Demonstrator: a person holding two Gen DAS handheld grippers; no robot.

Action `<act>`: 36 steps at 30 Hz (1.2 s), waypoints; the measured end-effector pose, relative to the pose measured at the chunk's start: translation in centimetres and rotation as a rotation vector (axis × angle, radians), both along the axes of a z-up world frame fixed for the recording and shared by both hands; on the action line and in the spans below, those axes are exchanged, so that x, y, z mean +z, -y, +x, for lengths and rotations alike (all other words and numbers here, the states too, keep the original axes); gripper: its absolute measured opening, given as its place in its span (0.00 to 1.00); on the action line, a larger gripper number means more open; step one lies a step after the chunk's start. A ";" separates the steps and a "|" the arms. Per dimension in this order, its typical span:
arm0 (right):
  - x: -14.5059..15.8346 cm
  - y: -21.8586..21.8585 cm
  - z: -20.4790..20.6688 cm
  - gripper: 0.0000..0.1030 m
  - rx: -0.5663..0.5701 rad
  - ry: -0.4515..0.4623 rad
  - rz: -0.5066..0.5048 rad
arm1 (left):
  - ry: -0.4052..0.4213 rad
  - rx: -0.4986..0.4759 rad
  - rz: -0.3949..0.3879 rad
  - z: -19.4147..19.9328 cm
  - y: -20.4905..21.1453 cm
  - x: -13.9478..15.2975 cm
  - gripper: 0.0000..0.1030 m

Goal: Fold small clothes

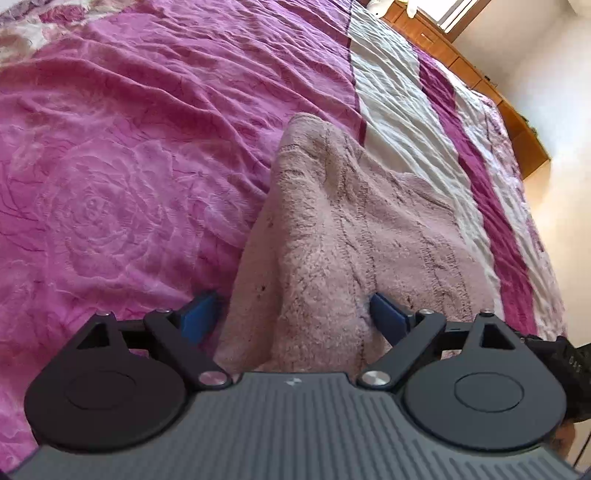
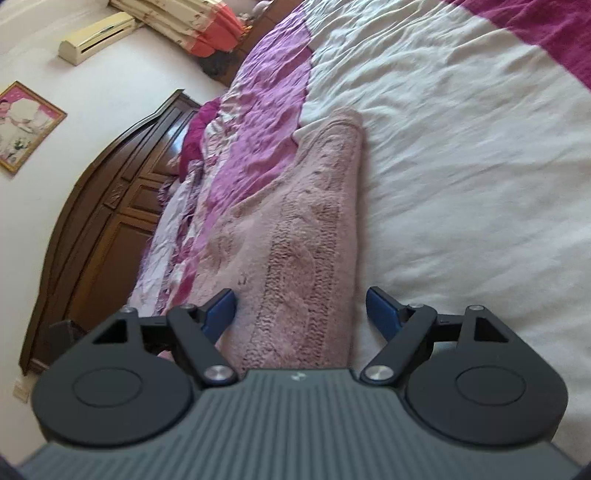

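A pale pink knitted garment point(image 1: 351, 229) lies bunched on the bed, stretching away from my left gripper point(image 1: 291, 314). That gripper is open, its blue pads point(image 1: 199, 314) wide apart, with the near end of the knit between them. In the right wrist view the same garment point(image 2: 295, 240) runs lengthwise as a long folded strip. My right gripper point(image 2: 301, 312) is open too and straddles the strip's near end. Its left pad point(image 2: 221, 310) touches the knit's edge; the right pad stands clear over the white sheet. The cloth's nearest end is hidden under both gripper bodies.
The bed cover has a magenta rose-patterned part point(image 1: 129, 166) and white bands point(image 2: 461, 166). A dark wooden headboard point(image 2: 110, 221) stands to the left of the right gripper, and wooden cabinets point(image 1: 480, 66) line the far wall. Folded bedding point(image 2: 192, 22) lies beyond the bed.
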State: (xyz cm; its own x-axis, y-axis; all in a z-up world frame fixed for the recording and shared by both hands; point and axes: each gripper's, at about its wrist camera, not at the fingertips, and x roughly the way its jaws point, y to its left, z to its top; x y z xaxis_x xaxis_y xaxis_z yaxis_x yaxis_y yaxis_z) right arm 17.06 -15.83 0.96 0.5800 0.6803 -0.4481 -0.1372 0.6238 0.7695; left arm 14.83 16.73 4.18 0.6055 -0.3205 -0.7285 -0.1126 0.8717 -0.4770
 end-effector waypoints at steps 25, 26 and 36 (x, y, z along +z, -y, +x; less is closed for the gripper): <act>-0.4 -0.4 1.1 0.70 0.002 -0.005 0.038 | 0.034 -0.037 -0.049 -0.2 0.1 -0.8 0.89; -0.4 -0.5 1.2 0.70 0.001 -0.005 0.036 | 0.035 -0.038 -0.051 -0.2 0.1 -0.8 0.89; -0.3 -1.0 1.2 0.64 -0.012 0.004 0.006 | 0.034 -0.040 -0.061 -0.1 -0.2 -0.9 0.89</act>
State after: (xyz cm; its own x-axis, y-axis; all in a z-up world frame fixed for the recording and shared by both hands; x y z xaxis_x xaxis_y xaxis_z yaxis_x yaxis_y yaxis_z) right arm 18.24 -14.84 0.70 0.5902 0.6757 -0.4418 -0.1326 0.6209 0.7726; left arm 14.75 16.94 3.28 0.6155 -0.3879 -0.6861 -0.0614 0.8443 -0.5324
